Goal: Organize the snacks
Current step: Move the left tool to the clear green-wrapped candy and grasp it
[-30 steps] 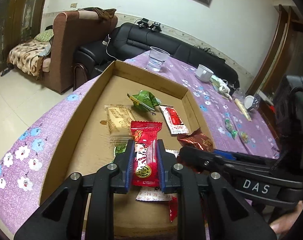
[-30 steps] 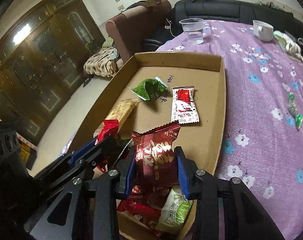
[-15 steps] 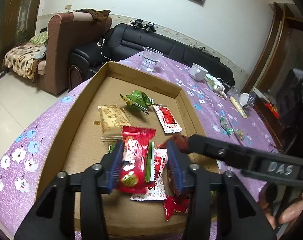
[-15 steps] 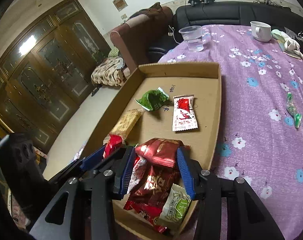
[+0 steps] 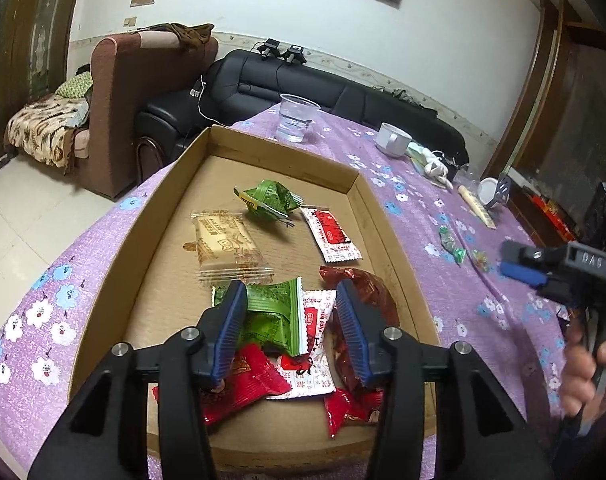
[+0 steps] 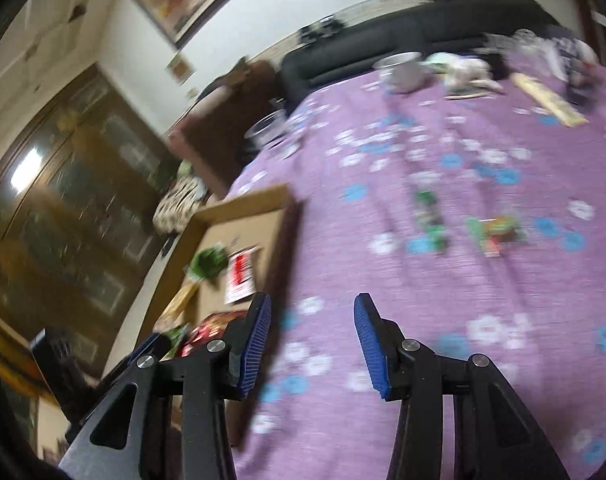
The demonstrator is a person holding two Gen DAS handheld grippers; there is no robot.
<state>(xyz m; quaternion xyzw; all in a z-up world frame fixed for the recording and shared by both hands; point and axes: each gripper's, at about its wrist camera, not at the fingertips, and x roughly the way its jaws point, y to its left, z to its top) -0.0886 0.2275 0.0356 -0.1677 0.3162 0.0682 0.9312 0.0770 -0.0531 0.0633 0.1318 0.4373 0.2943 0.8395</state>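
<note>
A cardboard tray point(image 5: 171, 192) on the purple flowered tablecloth holds several snack packets: a beige biscuit pack point(image 5: 227, 248), a green packet point(image 5: 269, 200), a white-and-red sachet point(image 5: 331, 234) and a pile of red, green and white wrappers point(image 5: 287, 340) at the near end. My left gripper point(image 5: 291, 320) is open and empty above that pile. My right gripper point(image 6: 311, 336) is open and empty over the cloth right of the tray point(image 6: 239, 216); it also shows in the left wrist view point(image 5: 519, 264). Small green candies point(image 6: 431, 216) and a green-red one point(image 6: 495, 232) lie loose on the cloth.
A plastic cup of water point(image 5: 297, 122) stands beyond the tray. A white mug point(image 5: 393, 144), tissues and a long pale stick point(image 5: 477, 210) lie at the far right of the table. A black sofa and a brown armchair stand behind. The right wrist view is motion-blurred.
Both grippers opened and dropped their packets onto the pile in the tray. The right gripper then swung right, out over the cloth toward the loose candies.
</note>
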